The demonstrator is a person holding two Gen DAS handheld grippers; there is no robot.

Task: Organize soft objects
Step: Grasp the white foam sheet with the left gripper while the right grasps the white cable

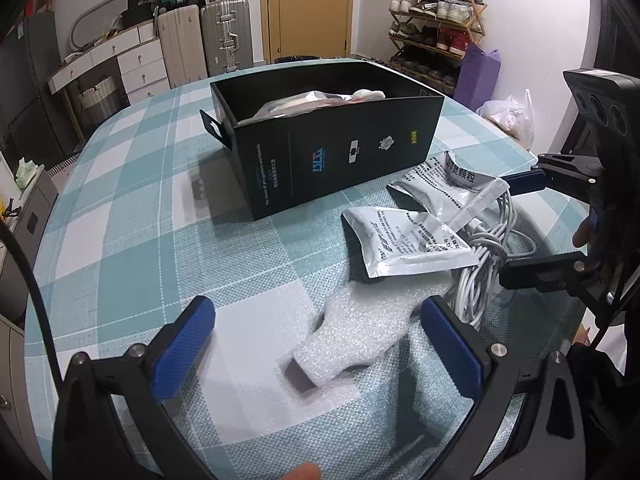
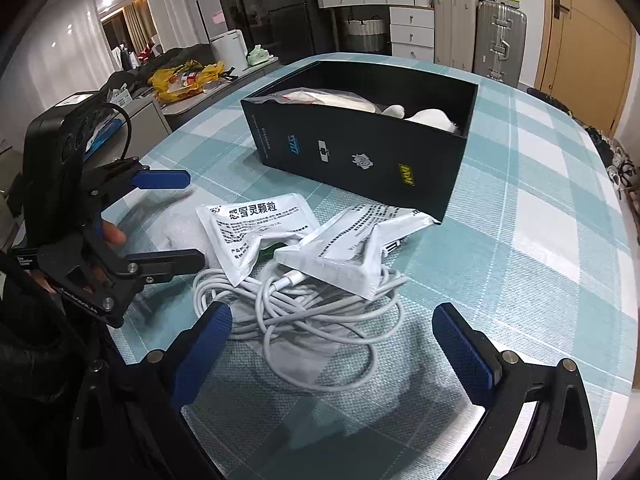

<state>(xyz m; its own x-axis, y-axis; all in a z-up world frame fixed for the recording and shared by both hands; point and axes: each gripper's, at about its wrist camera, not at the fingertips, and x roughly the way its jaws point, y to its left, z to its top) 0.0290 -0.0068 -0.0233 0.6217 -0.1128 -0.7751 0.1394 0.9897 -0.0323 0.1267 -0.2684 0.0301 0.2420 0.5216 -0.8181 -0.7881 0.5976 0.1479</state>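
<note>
Both jaws stand wide apart: the left hand-held gripper (image 1: 318, 346) straddles a white foam wrap piece (image 1: 360, 336) on the checked table (image 1: 160, 248); the right hand-held gripper (image 2: 332, 346) hovers over a coiled white cable (image 2: 312, 304) near the black cardboard box (image 2: 360, 160).

A round table (image 1: 132, 184) in teal-and-white check cloth fills the middle of a white-walled room. Beyond it stands a tan door (image 1: 306, 8), with 2 upright suitcases (image 1: 206, 40) and a white drawer unit (image 1: 120, 60) to the door's left, a wooden shoe rack (image 1: 436, 24) to its right
</note>
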